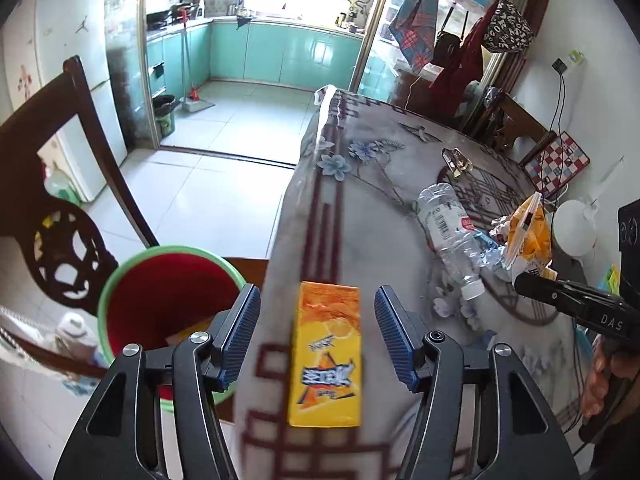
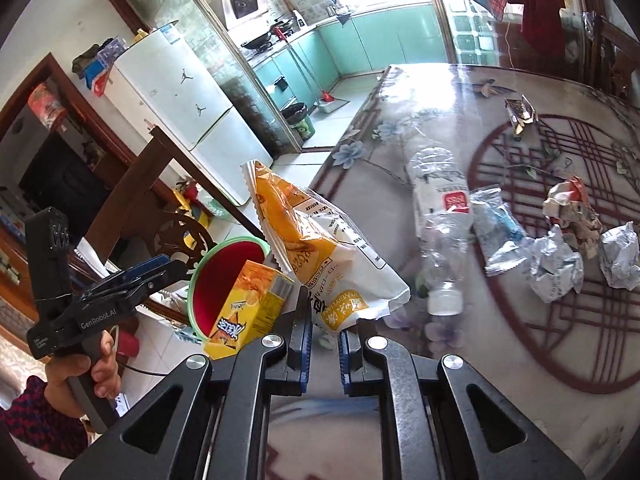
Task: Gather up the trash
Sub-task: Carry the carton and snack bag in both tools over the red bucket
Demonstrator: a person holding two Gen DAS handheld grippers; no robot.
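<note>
- The yellow carton (image 1: 325, 354) lay between the left gripper (image 1: 318, 332)'s fingers (image 1: 242, 330), at the tabletop (image 1: 400, 168) edge nearest the red bin (image 1: 168, 292). In the right wrist view it appeared lifted beside the bin's green rim, yet whether the pads actually pressed its sides could not be told; in the left wrist view gaps showed on both flanks, so the fingers read as parted about halfway, not clamped.
- That carton looked light, stiff-walled and probably empty; its flat long sides would be the sensible place to pinch, gently, since thin card crushes.
- The right gripper (image 2: 325, 344) had its fingers nearly closed on the lower edge of the snack bag (image 2: 320, 248), which stood up above them, limp and crinkled.
- The bag seemed featherlight and slippery; a pinch on a doubled fold or sealed seam would hold better than on a single film layer.
- Still on the tabletop, well apart from the bin: a crushed plastic bottle (image 2: 440, 216), a clear wrapper (image 2: 496, 232), crumpled foil (image 2: 556, 268) and a paper wad (image 2: 572, 208).
</note>
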